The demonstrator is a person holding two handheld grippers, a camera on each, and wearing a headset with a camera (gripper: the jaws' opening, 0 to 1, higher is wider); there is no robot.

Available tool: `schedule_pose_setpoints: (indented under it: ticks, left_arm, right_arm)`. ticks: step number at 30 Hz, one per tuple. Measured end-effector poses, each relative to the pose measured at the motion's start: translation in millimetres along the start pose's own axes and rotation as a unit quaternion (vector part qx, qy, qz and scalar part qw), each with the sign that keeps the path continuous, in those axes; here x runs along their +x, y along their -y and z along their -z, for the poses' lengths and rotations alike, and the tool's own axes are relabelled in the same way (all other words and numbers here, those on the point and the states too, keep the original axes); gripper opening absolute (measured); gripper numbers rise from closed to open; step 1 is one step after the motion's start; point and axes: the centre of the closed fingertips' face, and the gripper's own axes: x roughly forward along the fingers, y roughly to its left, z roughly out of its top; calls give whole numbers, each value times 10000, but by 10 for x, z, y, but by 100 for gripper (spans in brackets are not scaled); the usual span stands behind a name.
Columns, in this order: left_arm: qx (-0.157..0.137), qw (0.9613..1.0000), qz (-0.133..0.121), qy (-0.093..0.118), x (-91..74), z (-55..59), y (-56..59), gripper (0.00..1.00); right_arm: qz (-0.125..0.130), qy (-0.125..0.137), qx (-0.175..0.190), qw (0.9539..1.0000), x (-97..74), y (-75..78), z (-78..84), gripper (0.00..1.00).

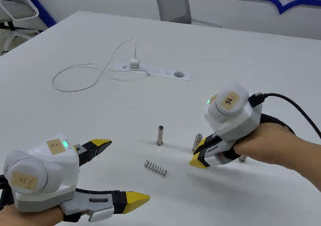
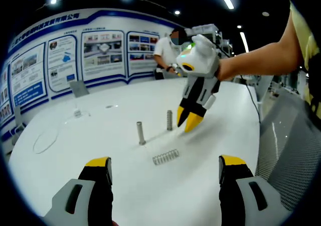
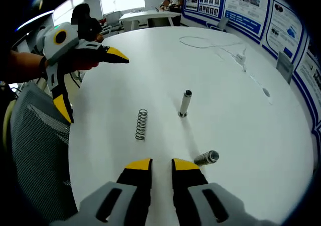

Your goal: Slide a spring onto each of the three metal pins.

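**Bare metal pin** (image 1: 160,135): stands upright on the white counter (image 1: 225,55) with no spring on it. It serves as the reference for every entry below.

**Loose spring** (image 1: 155,168): lies on its side on the counter, near the bare pin on the person's side and not touching it.

**Sprung pin** (image 1: 197,141): stands upright near the bare pin, to its right. A coil sits around its shaft.

**Possible third pin** (image 1: 243,158): sits farther right of the bare pin, mostly hidden under the right hand. Coils seem to show on it, but it is too covered to confirm.

**Left tongs** (image 1: 121,171): spread wide and empty. They sit to the near left of the bare pin and open toward the loose spring.

**Right tongs** (image 1: 198,160): drawn almost together with only a slim gap, holding nothing. The tips are low, to the right of the bare pin and just in front of the sprung pin.

**Step in hand (judgement)**: one pin is dressed and one is bare, and a spring waits on the counter. The loose spring therefore appears to be next, for the bare pin.

**Next move (judgement)**: a light pinch across the spring's side near one end. The coil is then turned upright, its bore centred over the pin's top, and it is lowered and released. The round coil may roll away from a clumsy approach.
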Motion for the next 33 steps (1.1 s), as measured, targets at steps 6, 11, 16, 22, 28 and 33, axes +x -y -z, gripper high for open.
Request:
schedule_pose_setpoints:
  ticks: [6, 11, 16, 22, 28, 33]
  left_arm:
    - [12, 10000, -3, -5, -14, 3, 6, 90]
    - [4, 10000, -2, -4, -13, 7, 9, 90]
    - [4, 10000, 5, -4, -6, 6, 17, 90]
    - [-4, 10000, -12, -11, -10, 12, -1, 89]
    - [-15, 10000, -24, -5, -7, 13, -10, 89]
    - [-25, 10000, -29, -15, -8, 24, -12, 89]
  right_arm:
    - [-114, 18, -125, 9999, 104, -137, -69, 16]
    - [-185, 71, -162, 9997, 193, -209, -146, 17]
    - [-252, 35, -226, 9994, 302, -280, -172, 17]
    - [-293, 28, -205, 9994, 411, -335, -193, 17]
    - [-255, 27, -140, 9996, 461, -321, -185, 17]
    - [-255, 23, -125, 9996, 475, -330, -167, 15]
